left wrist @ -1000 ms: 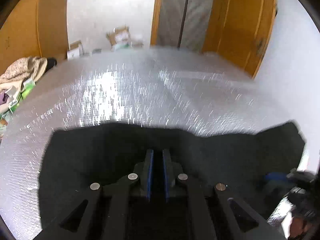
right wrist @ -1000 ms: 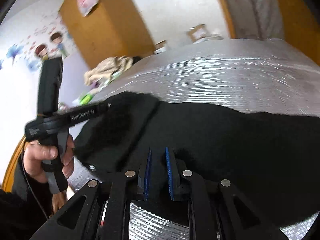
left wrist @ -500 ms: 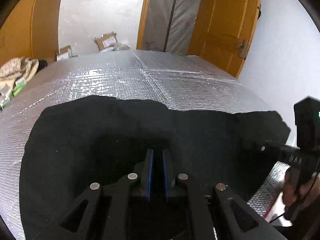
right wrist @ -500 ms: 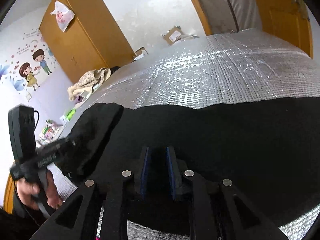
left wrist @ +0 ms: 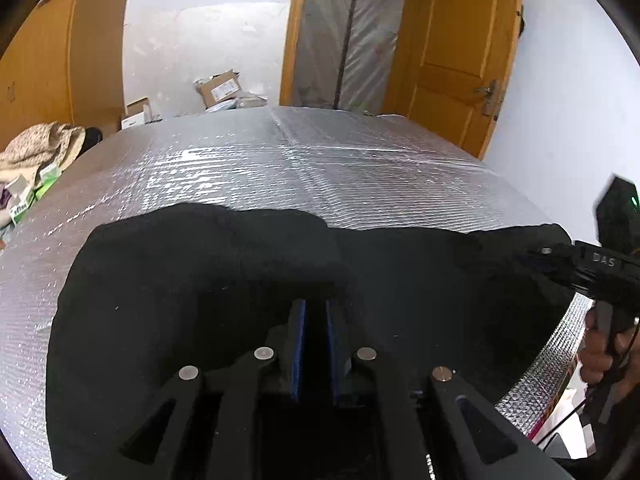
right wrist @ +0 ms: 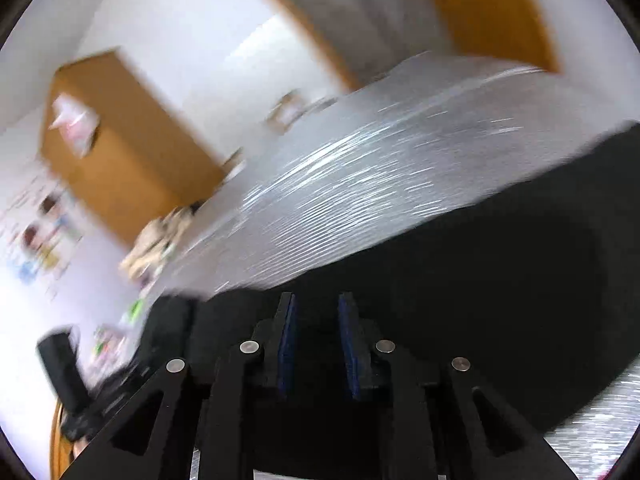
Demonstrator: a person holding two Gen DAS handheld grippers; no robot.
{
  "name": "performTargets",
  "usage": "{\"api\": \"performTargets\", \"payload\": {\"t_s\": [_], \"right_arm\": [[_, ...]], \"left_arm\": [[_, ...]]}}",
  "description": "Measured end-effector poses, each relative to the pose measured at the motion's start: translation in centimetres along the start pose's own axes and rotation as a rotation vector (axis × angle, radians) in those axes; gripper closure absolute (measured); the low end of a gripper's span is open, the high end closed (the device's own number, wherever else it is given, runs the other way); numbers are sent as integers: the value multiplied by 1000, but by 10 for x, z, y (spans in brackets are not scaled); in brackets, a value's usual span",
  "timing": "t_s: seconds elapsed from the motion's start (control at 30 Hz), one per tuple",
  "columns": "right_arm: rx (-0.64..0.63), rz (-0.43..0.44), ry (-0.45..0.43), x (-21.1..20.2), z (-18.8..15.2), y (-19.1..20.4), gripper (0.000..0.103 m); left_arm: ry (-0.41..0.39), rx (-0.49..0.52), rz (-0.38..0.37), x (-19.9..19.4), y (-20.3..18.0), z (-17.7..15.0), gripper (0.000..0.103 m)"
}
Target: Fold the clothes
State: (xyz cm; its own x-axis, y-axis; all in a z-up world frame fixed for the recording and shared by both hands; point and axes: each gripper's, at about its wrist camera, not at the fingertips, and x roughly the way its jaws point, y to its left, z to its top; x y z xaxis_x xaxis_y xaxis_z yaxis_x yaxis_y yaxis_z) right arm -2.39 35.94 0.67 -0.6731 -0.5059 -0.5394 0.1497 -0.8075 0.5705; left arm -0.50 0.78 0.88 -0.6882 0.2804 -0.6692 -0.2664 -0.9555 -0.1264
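Room with orange wooden doors (left wrist: 452, 48) and a wardrobe (right wrist: 120, 140), white walls, cardboard boxes (left wrist: 220, 88) on the floor at the back. A silver quilted foil cover (left wrist: 280, 168) spans the big work surface. A black garment (left wrist: 180, 280) lies spread across the near half of the foil, top edge bunched into a raised fold near the middle. Left gripper (left wrist: 316, 344) sits low over the cloth, blue pads close together with dark fabric between them, so it looks clamped on the garment; pad contact itself is hard to see, black on black. Right gripper (right wrist: 316, 344) is over the garment's right end, jaws opening, blue pads clearly apart, cloth below and between them but not pressed. Right wrist view is heavily motion-blurred and tilted. In the left wrist view the right gripper's body and the hand (left wrist: 600, 352) holding it show at the garment's far right corner. Pile of beige cloth (left wrist: 40, 148) sits off the surface's left edge.
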Motion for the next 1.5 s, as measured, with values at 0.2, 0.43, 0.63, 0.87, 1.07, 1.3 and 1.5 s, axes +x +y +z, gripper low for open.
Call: {"api": "performTargets", "payload": {"t_s": [0.2,0.43,0.63,0.87,1.07,1.3,1.5], "right_arm": [[176,35,97,40,16,-21,85],[285,-118,-87,-14,25,-81,82],[256,-252,-178,-58,16,-105,81],[328,-450,-341,-136,-3,-146,75],[369,-614,-478,-196,-19,-176,51],[329,-594,-403,-185,-18,-184,47],[321,-605,-367,-174,-14,-186,47]], "left_arm": [[-5,-13,-8,5,1,-3,94],[-30,13,13,7,-1,-6,93],[-31,-13,-14,7,6,-6,93],[-30,3,0,6,4,-7,93],[-26,23,24,7,-1,-5,93],[-28,22,31,9,-2,-4,93],[-31,18,25,9,0,-5,93]]}}
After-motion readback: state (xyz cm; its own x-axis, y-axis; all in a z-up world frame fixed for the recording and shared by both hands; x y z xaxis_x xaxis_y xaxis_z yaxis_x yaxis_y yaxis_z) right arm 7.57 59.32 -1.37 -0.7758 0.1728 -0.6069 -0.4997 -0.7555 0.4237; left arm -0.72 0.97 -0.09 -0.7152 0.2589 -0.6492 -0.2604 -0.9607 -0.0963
